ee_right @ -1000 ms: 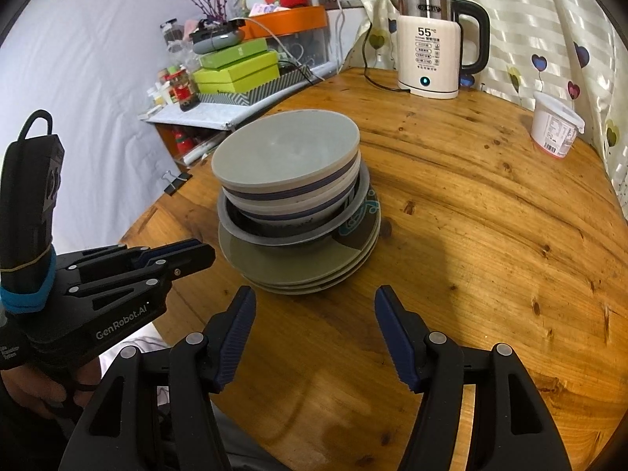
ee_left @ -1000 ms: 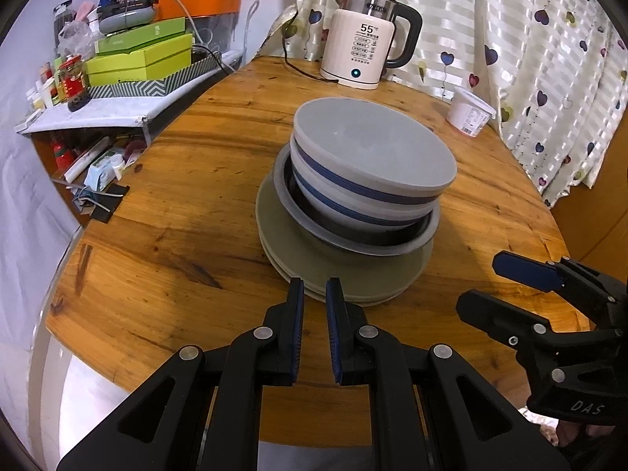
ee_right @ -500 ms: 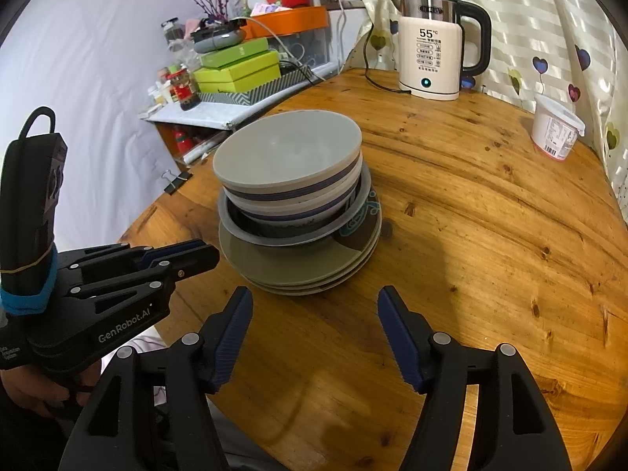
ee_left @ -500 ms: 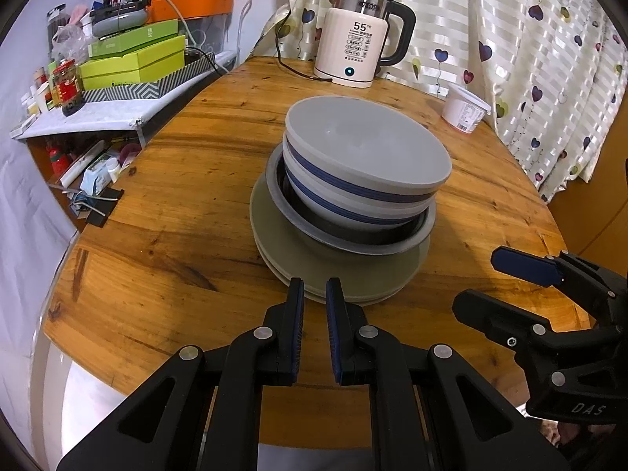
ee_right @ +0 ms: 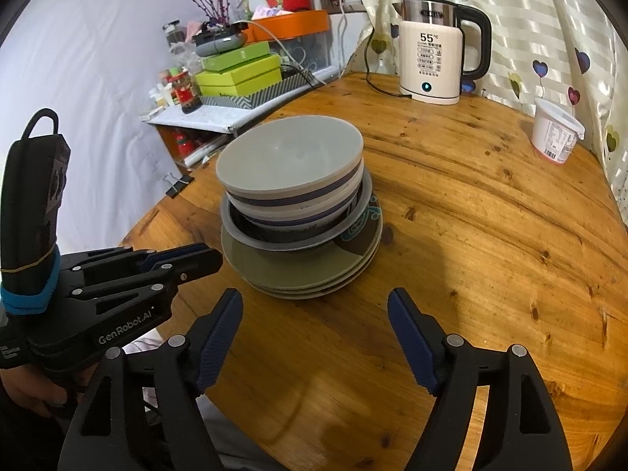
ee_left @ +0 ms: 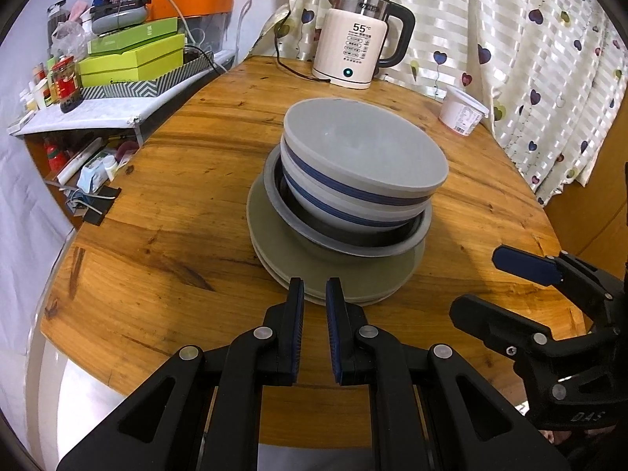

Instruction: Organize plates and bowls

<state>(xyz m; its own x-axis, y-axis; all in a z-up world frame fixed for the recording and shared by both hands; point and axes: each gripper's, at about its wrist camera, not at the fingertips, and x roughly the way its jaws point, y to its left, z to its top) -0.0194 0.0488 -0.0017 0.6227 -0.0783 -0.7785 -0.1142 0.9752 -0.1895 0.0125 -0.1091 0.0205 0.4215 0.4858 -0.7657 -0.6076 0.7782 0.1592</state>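
"55°C" on kettle [ee_right: 429, 59], "GenRobot.AI" on left gripper [ee_right: 204, 259], "DAS" on right gripper [ee_left: 490, 278]

A home: heart-print curtain [ee_left: 530, 39], electric kettle [ee_left: 359, 55] on a wooden table [ee_left: 157, 235], cluttered shelf [ee_left: 78, 114].

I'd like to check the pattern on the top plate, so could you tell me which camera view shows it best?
The right wrist view: the teal swirl on the top plate shows there, beside the dark bowl. In the left wrist view the same plate appears only as plain grey-green; the bowls hide the patterned side.
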